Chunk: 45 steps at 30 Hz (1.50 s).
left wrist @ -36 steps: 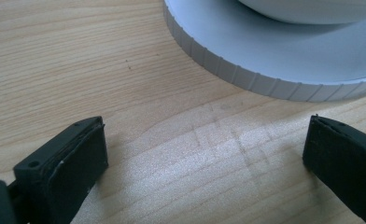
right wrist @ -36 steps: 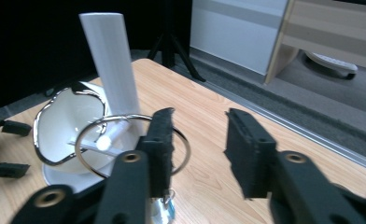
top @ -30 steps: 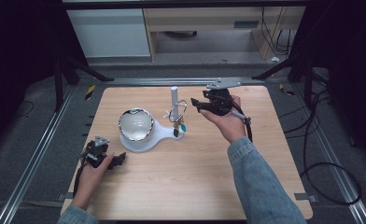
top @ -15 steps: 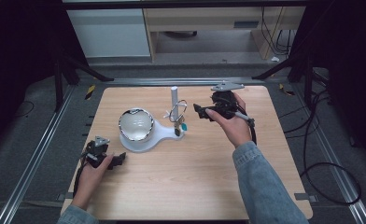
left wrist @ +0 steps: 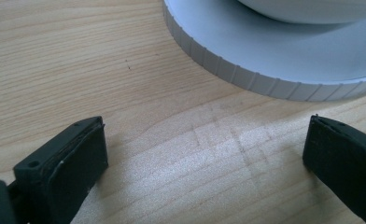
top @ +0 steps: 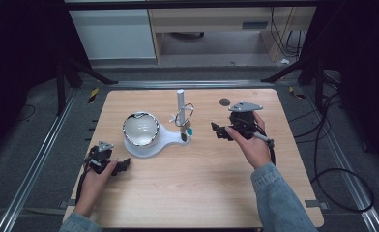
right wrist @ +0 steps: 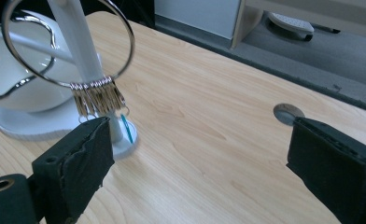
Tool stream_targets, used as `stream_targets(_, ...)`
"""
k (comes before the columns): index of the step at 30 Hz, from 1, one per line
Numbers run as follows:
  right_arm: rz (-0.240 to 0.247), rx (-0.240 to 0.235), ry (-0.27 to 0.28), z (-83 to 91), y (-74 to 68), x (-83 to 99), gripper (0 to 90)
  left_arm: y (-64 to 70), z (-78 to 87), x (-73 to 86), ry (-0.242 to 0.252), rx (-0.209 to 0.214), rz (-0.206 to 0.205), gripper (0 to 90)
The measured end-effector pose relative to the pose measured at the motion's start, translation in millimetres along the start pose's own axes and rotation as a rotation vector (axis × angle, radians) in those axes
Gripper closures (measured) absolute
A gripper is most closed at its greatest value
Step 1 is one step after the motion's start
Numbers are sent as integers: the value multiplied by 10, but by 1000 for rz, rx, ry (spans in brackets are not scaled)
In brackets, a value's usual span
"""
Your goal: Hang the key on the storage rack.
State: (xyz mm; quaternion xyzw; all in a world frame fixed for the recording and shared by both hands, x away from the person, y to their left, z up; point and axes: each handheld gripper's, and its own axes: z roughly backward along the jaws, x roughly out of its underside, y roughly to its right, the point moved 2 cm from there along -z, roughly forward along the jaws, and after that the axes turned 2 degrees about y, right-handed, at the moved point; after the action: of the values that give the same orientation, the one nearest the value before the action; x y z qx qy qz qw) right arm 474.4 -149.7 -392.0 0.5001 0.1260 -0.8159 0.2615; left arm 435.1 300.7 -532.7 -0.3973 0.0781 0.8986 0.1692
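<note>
A white stand [top: 166, 137] holds a white bowl [top: 140, 129] with a chrome rim and an upright post [top: 180, 99]. A metal key ring [top: 184, 115] hangs on the post, with several keys [top: 185, 131] dangling below it. My right gripper [top: 218, 131] is held open a short way right of the post, its jaws pointing at the ring. In the right gripper view the ring [right wrist: 125, 32] and keys [right wrist: 99, 99] lie beyond the wide-open right gripper [right wrist: 200, 154]. My left gripper [top: 122, 165] rests open near the stand's front left. The left gripper [left wrist: 204, 154] faces the stand's ribbed edge [left wrist: 246, 77].
A small round grommet [top: 224, 102] sits in the wooden tabletop [top: 197, 188] behind the right hand. Metal rails run along both sides of the table. A cable trails from each gripper. Bare wood stretches across the front half.
My right gripper has drawn back from the post, moving toward the person and slightly right. The key ring stays on the post. The left gripper has not moved.
</note>
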Motion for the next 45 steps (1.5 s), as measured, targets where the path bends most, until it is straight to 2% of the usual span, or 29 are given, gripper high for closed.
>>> stream_targets(16, -45, 16, -57, 79, 167, 494, 72, 0, 0, 0, 0, 0, 0, 0)
stream_targets(22, -65, 6, -100, 55, 162, 718, 74, 3, -2, 0, 3, -1, 4, 0)
stream_targets(24, -60, 7, -141, 29, 152, 794, 71, 3, -2, 0, 3, -1, 4, 0)
stream_targets(29, -74, 1, -190, -28, 148, 962, 77, 4, -1, 0, 3, -1, 4, 0)
stream_targets(35, -105, 40, -215, -74, 250, 1113, 79, 4, -1, 1, 3, -1, 4, 0)
stream_targets(41, -149, 114, -236, -52, 447, 1210, 85, 4, -1, 1, 3, -1, 4, 0)
stream_targets(45, -173, 151, -225, -11, 572, 1242, 85, 4, -1, 1, 3, -1, 4, 0)
